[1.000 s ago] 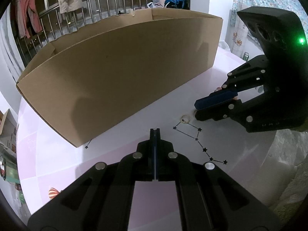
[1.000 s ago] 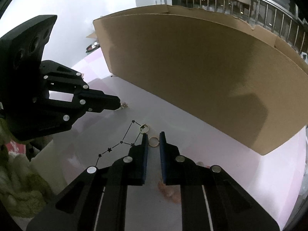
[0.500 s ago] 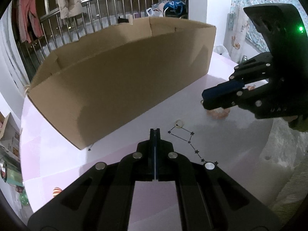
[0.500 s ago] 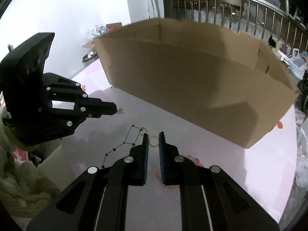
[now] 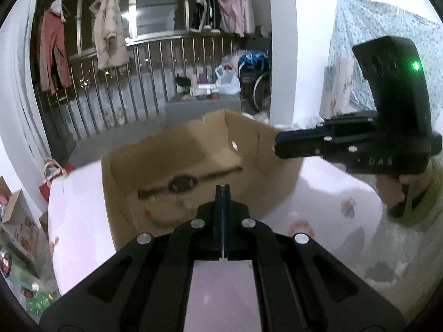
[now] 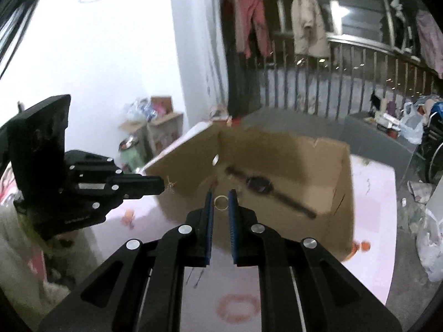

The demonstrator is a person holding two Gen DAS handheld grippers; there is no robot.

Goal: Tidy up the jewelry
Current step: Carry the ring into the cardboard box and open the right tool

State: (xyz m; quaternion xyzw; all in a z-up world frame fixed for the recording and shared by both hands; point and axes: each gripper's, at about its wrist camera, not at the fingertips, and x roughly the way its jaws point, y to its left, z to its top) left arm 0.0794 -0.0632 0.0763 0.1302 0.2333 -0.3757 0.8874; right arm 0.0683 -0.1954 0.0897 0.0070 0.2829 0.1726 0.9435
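Jewelry, two pieces, each carried in a claw. Item one: gold ring (image 6: 221, 202), pinched between the blue pads of the right claw (image 6: 221, 203), centre of the right wrist view, now seen against the open cardboard box (image 6: 277, 166). Item two: small pale trinket (image 6: 171, 184), too small to identify, nipped at the tip of the left claw (image 6: 162, 185), left of centre in that view, just beside the box's near wall. Left claw (image 5: 223, 193) pressed fully together in its own view.

Change since a second ago: both claws have risen from the pink table (image 5: 332, 188); then the box showed only its outer wall, now its interior is visible. Ring, formerly just above the table, is now lifted.

Box contents: dark wristwatch (image 5: 181, 184) lying flat on the floor; a blurred beaded piece (image 5: 166, 215) nearer the camera.
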